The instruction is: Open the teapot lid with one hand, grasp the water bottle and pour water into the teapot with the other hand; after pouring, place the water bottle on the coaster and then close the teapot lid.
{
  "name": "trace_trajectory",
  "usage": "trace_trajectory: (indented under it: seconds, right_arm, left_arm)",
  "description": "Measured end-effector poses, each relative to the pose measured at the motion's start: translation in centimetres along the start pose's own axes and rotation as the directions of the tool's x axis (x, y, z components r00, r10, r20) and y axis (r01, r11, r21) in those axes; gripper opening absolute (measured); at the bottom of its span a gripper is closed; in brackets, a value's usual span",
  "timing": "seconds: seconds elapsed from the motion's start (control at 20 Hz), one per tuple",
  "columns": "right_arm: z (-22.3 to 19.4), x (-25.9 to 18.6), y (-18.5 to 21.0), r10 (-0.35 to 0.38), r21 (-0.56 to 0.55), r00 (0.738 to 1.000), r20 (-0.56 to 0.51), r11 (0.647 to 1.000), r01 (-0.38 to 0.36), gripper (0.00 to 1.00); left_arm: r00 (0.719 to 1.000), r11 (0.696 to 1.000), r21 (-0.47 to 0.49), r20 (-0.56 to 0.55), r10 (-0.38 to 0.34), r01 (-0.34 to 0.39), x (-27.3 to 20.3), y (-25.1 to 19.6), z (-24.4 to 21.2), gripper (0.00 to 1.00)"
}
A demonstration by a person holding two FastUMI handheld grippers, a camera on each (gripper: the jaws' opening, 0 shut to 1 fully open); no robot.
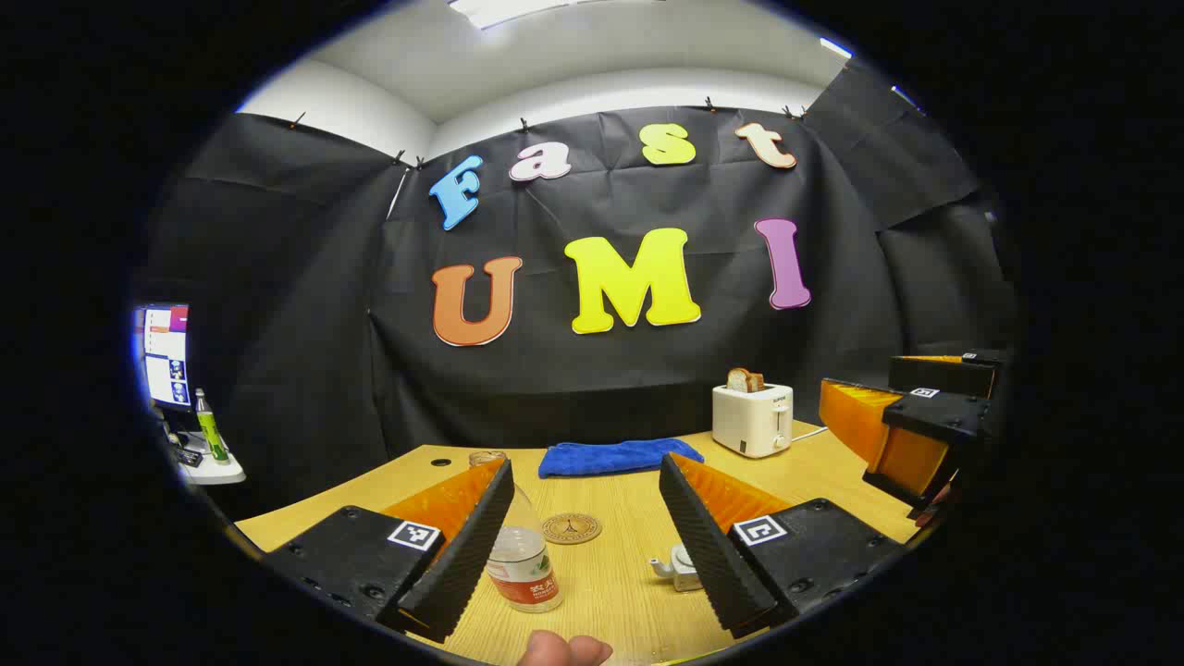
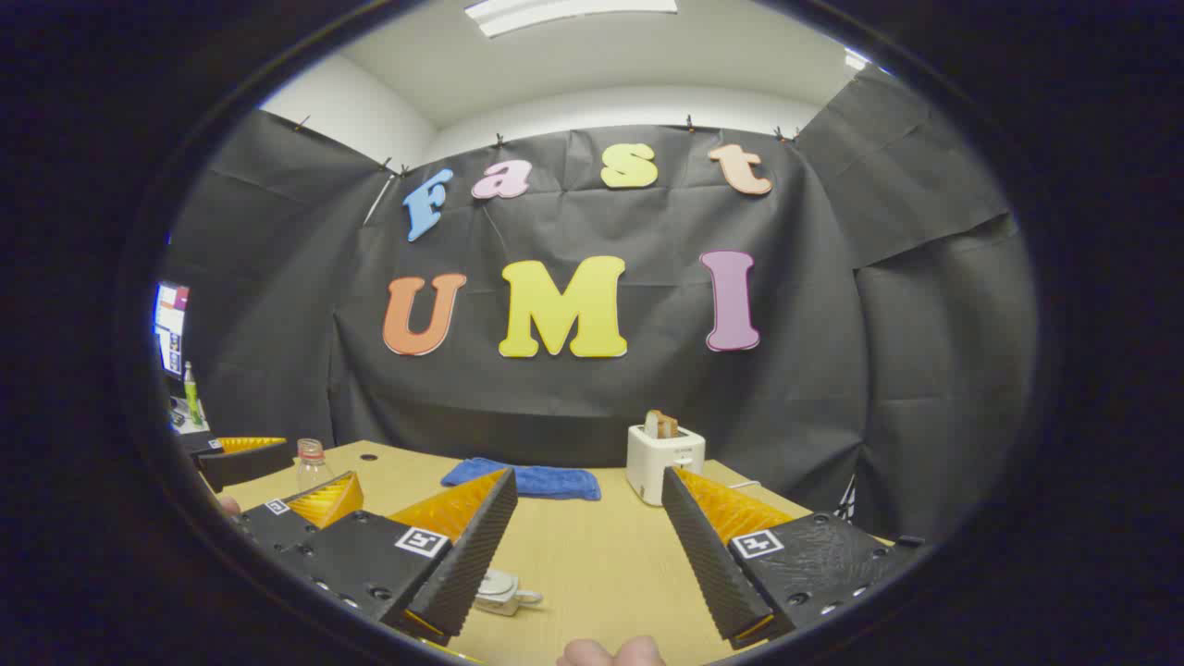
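- The tabletop [image 1: 610, 573] carries everything; a blue towel [image 1: 615, 456] and toaster [image 1: 752, 418] sit at the back.
- Left gripper [image 1: 585, 546] is spread wide and empty; the water bottle [image 1: 521, 555] stands against its left finger.
- Right gripper [image 2: 583, 555] is likewise released; the teapot [image 2: 500, 592] sits low beside its left finger.
- Best approach: centre on the lid before closing.
- The coaster [image 1: 571, 528] lies just behind the bottle.

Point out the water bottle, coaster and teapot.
water bottle [image 1: 523, 569], left gripper view, on its label.
coaster [image 1: 572, 528], left gripper view, on its centre.
teapot [image 2: 499, 592], right gripper view, on its body.
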State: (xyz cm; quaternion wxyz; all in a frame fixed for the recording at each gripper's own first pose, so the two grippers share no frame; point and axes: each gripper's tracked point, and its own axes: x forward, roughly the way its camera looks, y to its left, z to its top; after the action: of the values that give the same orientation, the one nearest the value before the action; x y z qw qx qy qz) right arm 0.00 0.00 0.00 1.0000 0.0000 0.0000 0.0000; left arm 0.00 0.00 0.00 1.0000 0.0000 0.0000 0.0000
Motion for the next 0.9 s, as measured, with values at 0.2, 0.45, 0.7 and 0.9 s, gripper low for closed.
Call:
trace_trajectory:
  seconds: [0.2, 0.45, 0.7, 0.9]
  right_arm:
    - [0.2, -0.1, 0.1, 0.002, 0.005, 1.000, 0.001, 1.000, -0.002, 0.95]
    - [0.0, -0.1, 0.8, 0.013, -0.010, 1.000, 0.007, 1.000, -0.013, 0.97]
    - [-0.5, -0.2, 1.1, 0.026, -0.016, 1.000, -0.010, 1.000, -0.026, 0.95]
    - [-1.2, 0.1, 1.3, 0.042, -0.013, 0.999, -0.032, 0.999, -0.043, 0.97]
  left_arm:
    - [1.000, 1.000, -0.002, 0.007, 0.006, -0.006, 0.2, 0.2, 0.2, 0.99]
    - [1.000, 1.000, -0.013, -0.008, 0.009, -0.009, 0.0, 0.2, 0.1, 0.99]
    - [1.000, 1.000, -0.020, -0.020, 0.004, -0.005, -0.1, 0.0, -0.2, 0.99]
    - [1.000, 1.000, -0.012, -0.027, 0.009, -0.009, -0.1, 0.2, -0.3, 0.99]
